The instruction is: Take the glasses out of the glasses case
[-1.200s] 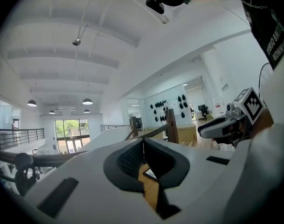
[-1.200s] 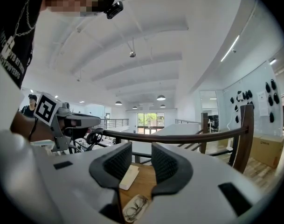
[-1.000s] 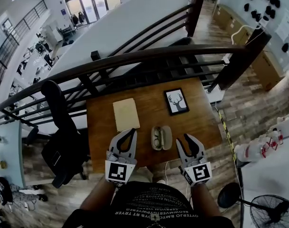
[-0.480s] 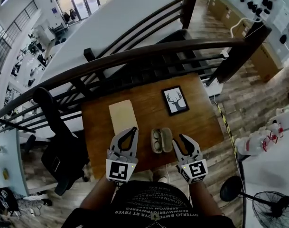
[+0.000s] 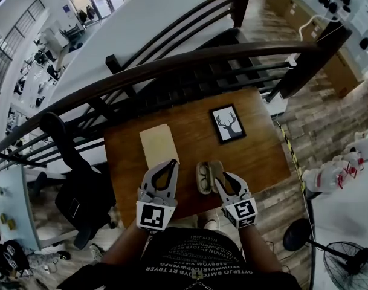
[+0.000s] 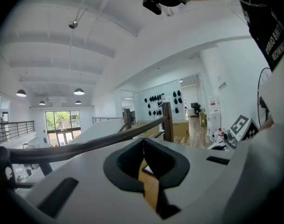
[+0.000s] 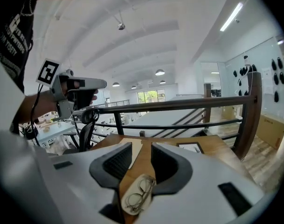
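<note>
The open glasses case (image 5: 208,177) lies on the wooden table (image 5: 190,132) near its front edge, with wire-rimmed glasses (image 5: 202,175) in its left half. My right gripper (image 5: 223,179) is open and hangs low over the case's right half, covering part of it. In the right gripper view the case and glasses (image 7: 138,195) show just below and between the parted jaws (image 7: 142,146). My left gripper (image 5: 170,164) hovers to the left of the case, fingertips together and nothing held. In its own view the tips (image 6: 143,141) meet.
A tan sheet (image 5: 158,145) lies behind the left gripper, and a framed deer picture (image 5: 226,123) lies at the back right. A dark railing (image 5: 190,65) runs behind the table. A black chair (image 5: 81,189) stands to the left; a fan (image 5: 347,264) is on the floor at right.
My right gripper has dropped and moved left, from beside the case to over its right half. The left gripper has shifted slightly forward. Case and glasses lie as before.
</note>
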The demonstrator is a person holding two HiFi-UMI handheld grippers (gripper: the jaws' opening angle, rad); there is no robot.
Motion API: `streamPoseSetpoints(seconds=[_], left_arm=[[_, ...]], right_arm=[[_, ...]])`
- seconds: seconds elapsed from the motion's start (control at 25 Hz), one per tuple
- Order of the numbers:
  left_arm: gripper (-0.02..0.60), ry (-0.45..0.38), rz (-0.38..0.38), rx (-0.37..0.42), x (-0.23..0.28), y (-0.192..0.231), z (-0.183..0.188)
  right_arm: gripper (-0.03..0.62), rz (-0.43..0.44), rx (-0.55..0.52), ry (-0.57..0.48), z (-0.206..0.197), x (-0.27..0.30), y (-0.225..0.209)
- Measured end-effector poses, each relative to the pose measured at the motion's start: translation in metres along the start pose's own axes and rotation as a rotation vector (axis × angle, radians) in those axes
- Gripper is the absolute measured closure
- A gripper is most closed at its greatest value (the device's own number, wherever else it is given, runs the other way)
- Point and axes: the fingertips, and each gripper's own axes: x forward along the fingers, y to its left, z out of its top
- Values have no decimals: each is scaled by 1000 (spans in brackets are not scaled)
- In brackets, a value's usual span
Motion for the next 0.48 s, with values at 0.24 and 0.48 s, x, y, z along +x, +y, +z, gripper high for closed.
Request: streamPoseSetpoints(seconds=[0.24, 0.48], left_arm=[[554, 14, -8, -4, 1, 5, -7], [552, 30, -11, -5, 1, 9, -14]], right_arm=[[470, 27, 16, 84, -38, 22, 2], [470, 49, 36, 159, -70, 42, 6]])
